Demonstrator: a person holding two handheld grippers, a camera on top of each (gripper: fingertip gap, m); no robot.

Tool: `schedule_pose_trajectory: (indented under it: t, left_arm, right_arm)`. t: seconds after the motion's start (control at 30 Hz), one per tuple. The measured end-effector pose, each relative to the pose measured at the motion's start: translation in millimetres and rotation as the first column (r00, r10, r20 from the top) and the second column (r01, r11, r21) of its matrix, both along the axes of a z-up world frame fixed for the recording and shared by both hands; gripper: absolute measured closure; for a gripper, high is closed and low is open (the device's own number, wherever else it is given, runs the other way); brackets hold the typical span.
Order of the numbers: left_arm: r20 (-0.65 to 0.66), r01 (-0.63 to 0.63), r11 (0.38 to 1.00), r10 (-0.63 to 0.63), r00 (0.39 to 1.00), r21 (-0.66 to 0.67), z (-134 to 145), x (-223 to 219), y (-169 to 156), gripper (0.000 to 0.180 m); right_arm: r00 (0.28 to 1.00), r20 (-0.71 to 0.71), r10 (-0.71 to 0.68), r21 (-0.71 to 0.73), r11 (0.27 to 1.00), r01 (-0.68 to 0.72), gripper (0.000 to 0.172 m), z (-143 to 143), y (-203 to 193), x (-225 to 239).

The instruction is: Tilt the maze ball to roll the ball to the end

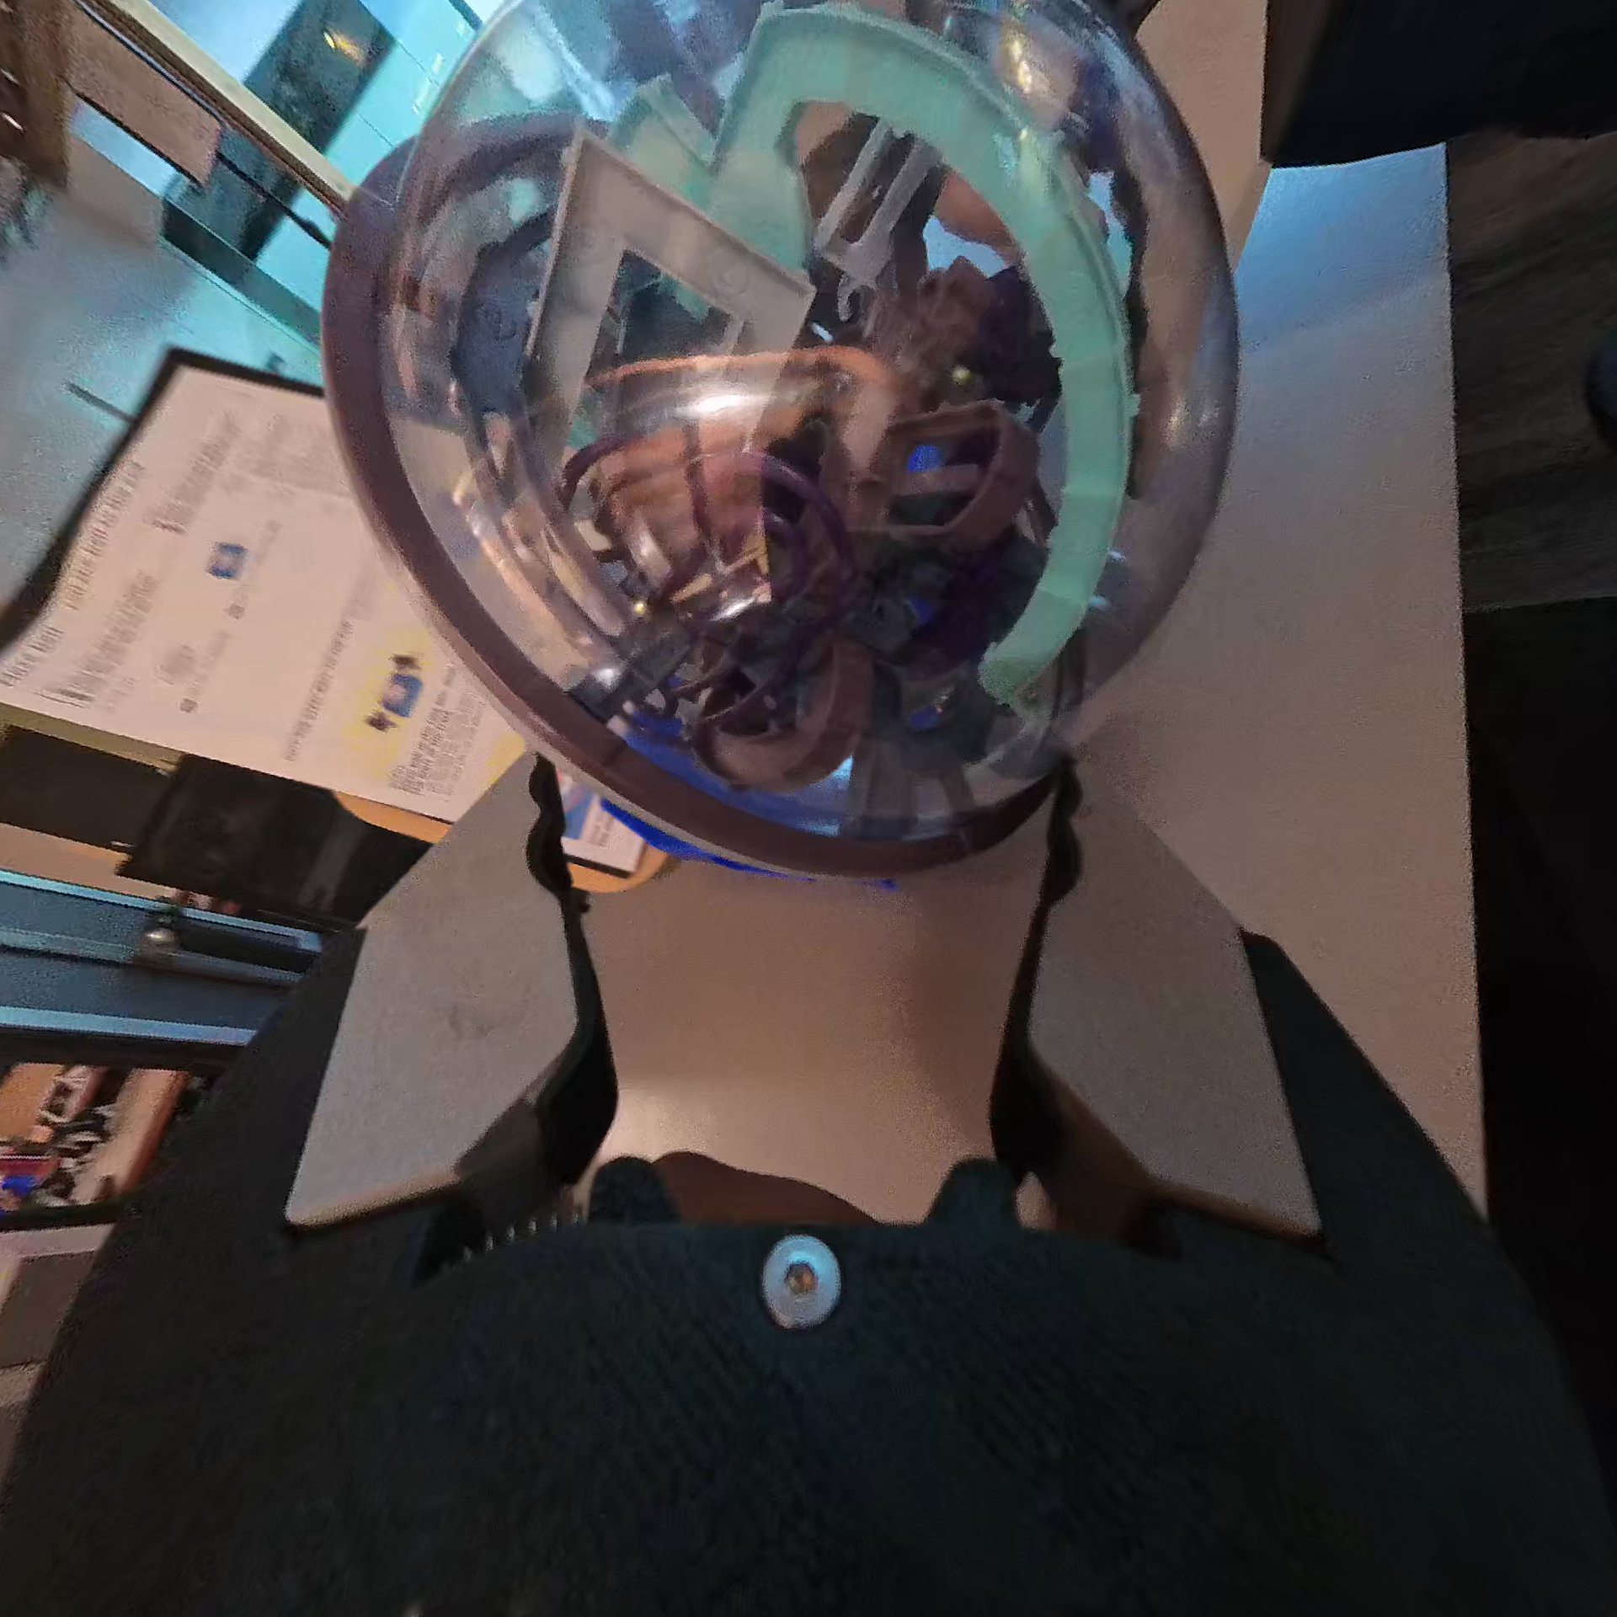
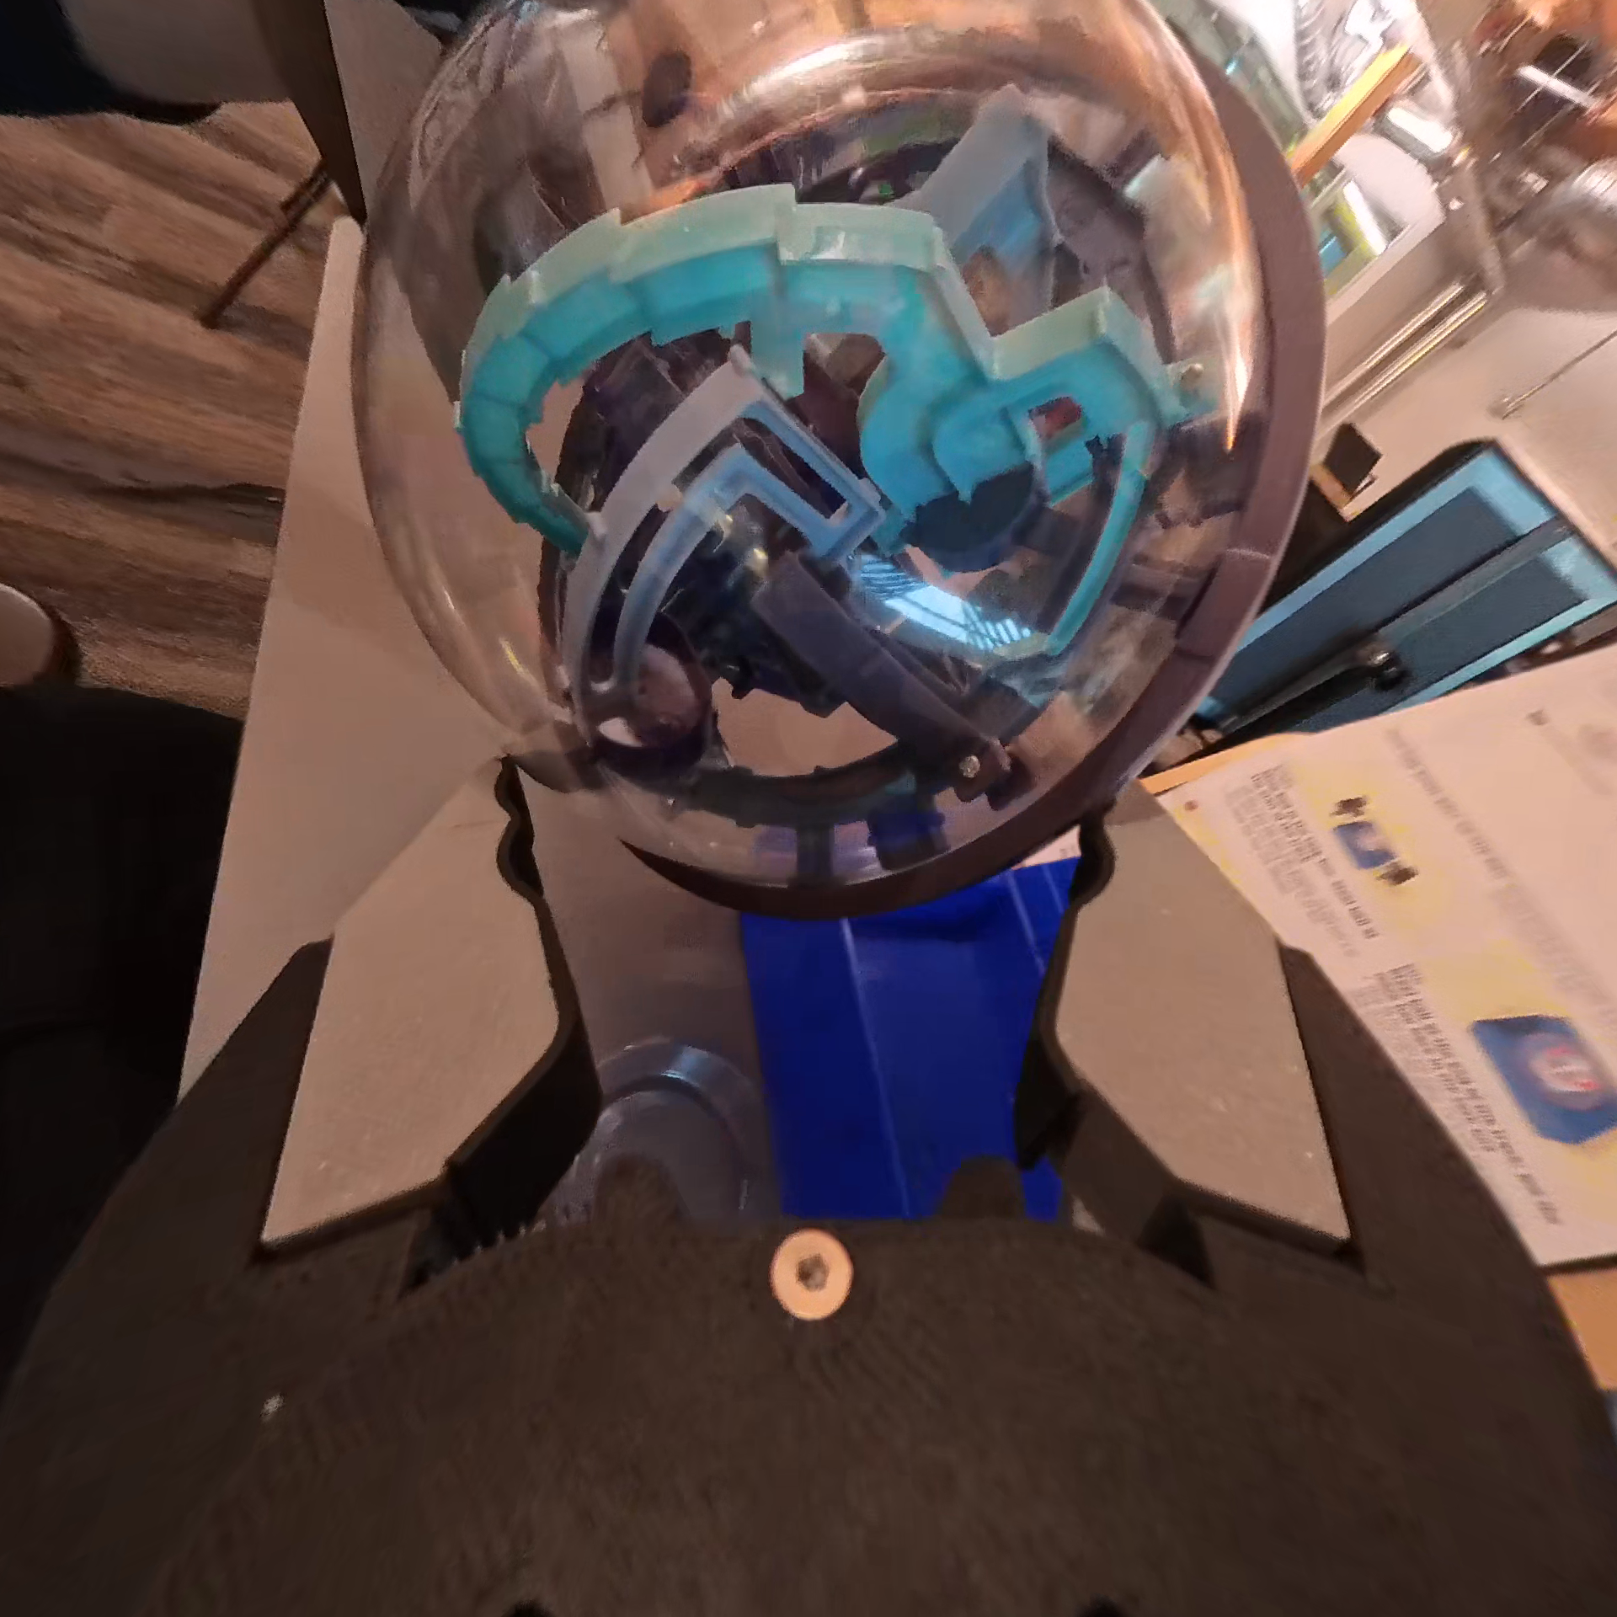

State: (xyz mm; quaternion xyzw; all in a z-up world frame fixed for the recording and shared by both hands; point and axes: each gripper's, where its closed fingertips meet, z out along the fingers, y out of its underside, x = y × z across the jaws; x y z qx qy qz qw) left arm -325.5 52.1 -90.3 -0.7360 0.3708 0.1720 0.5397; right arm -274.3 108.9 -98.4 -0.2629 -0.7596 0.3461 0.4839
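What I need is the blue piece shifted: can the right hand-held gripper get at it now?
Probably not: the right hand-held gripper has both fingertips against the maze ball, which fills its jaws above the blue piece.

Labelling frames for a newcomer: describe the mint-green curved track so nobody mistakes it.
Start at the big clear maze ball with the dark band around its middle, filling the upper left wrist view. Inside it, the mint-green track arcs along the right inner wall. Nearby pieces are grey, brown or purple; this is the only pale green, wide flat curve.

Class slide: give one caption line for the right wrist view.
Right gripper clasps the clear maze ball, teal track inside, above a blue stand.
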Motion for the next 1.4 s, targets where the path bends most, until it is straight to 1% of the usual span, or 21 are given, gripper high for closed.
schedule_pose_trajectory:
  t: [0.1, 0.2, 0.3, 0.43, 0.6, 0.73, 0.87, 0.97, 1.13, 1.23, 1.4]
  left_arm:
    - [-0.061, -0.007, 0.999, 0.009, 0.998, 0.044, 28, 6, -5, 0.071]
    - [-0.099, -0.013, 0.996, 0.022, 0.995, 0.089, 50, 13, -11, 0.071]
    - [-0.116, -0.025, 0.99, 0.042, 0.992, 0.141, 64, 17, -15, 0.071]
    - [-0.118, -0.032, 0.976, 0.059, 0.991, 0.217, 77, 23, -20, 0.071]
    - [-0.154, -0.041, 0.96, 0.087, 0.984, 0.278, 91, 28, -23, 0.071]
    - [-0.203, -0.042, 0.956, 0.104, 0.974, 0.292, 105, 30, -27, 0.072]
    - [-0.28, -0.053, 0.949, 0.145, 0.949, 0.311, 116, 30, -30, 0.073]
    - [-0.33, -0.064, 0.935, 0.187, 0.925, 0.348, 122, 27, -32, 0.074]
    - [-0.361, -0.062, 0.906, 0.229, 0.904, 0.418, 130, 27, -35, 0.074]
    - [-0.326, -0.065, 0.887, 0.236, 0.915, 0.457, 130, 28, -33, 0.074]
    - [-0.183, -0.102, 0.86, 0.22, 0.958, 0.5, 118, 27, -24, 0.074]
  right_arm:
    - [0.999, -0.04, -0.005, 0.051, 0.999, 0.007, 0.05, 27, -3, 5]
    - [0.998, -0.063, -0.005, 0.098, 0.995, 0.011, 0.05, 48, -7, 11]
    - [0.997, -0.073, -0.006, 0.159, 0.987, 0.018, 0.05, 65, -11, 16]
    - [0.997, -0.082, -0.006, 0.245, 0.969, 0.026, 0.05, 84, -16, 24]
    - [0.994, -0.11, -0.026, 0.331, 0.941, 0.062, 0.05, 103, -20, 31]
    - [0.985, -0.173, -0.023, 0.346, 0.935, 0.082, 0.05, 117, -25, 36]
    - [0.965, -0.261, -0.013, 0.357, 0.928, 0.109, 0.05, 125, -29, 38]
    - [0.95, -0.311, -0.011, 0.395, 0.908, 0.14, 0.05, 131, -30, 36]
    - [0.94, -0.34, -0.01, 0.46, 0.871, 0.175, 0.05, 139, -30, 35]
    - [0.95, -0.314, -0.002, 0.502, 0.848, 0.168, 0.05, 144, -28, 37]
    - [0.981, -0.194, -0.023, 0.582, 0.802, 0.134, 0.05, 145, -25, 39]
